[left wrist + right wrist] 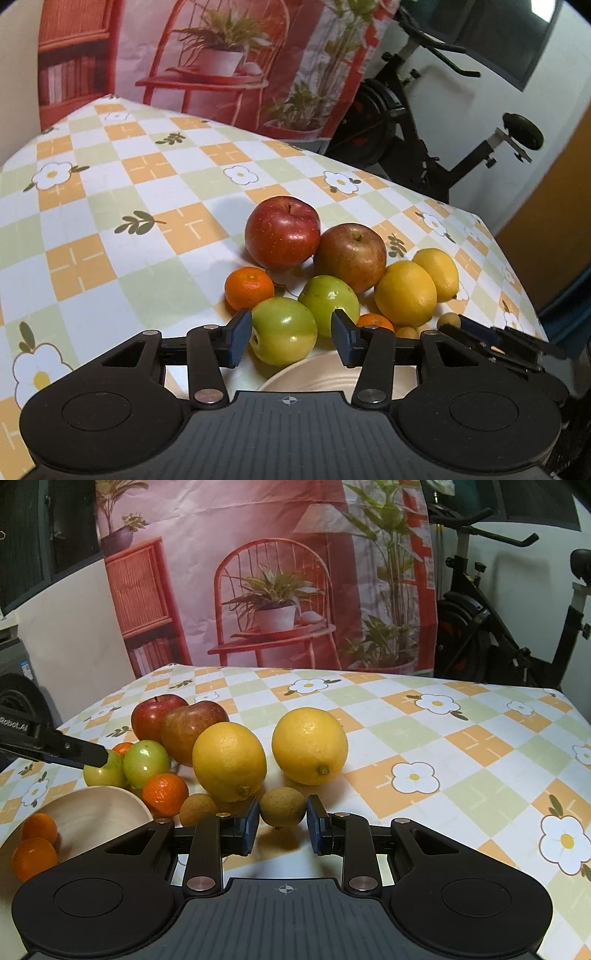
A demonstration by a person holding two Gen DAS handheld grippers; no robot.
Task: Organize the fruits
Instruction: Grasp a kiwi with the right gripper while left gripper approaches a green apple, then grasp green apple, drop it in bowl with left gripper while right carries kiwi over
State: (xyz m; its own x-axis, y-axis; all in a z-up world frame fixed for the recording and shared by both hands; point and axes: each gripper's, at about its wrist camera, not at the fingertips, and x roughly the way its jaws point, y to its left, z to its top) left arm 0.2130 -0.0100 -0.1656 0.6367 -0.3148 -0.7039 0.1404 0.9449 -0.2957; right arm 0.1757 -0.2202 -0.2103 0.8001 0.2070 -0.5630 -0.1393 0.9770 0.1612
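- while the right tool point(282, 825) pinches a small brown fruit point(283, 807) just above the checked worktop point(461, 775), two lemons point(229, 760) sit beyond it.
- left tool point(291, 338) spread around a green apple point(283, 330), pads not pressing, beside the bowl point(314, 376).

A checked cloth point(424, 734) of orange, pale green and white squares with daisies and leaf sprigs covers the surface. Behind its far edge hangs a printed backdrop point(266, 572) showing a red wire chair with a potted plant, a wicker cabinet, a lamp and tall greenery. Beyond the far right corner stands a black exercise bike point(417, 122), against a white wall point(74, 635).
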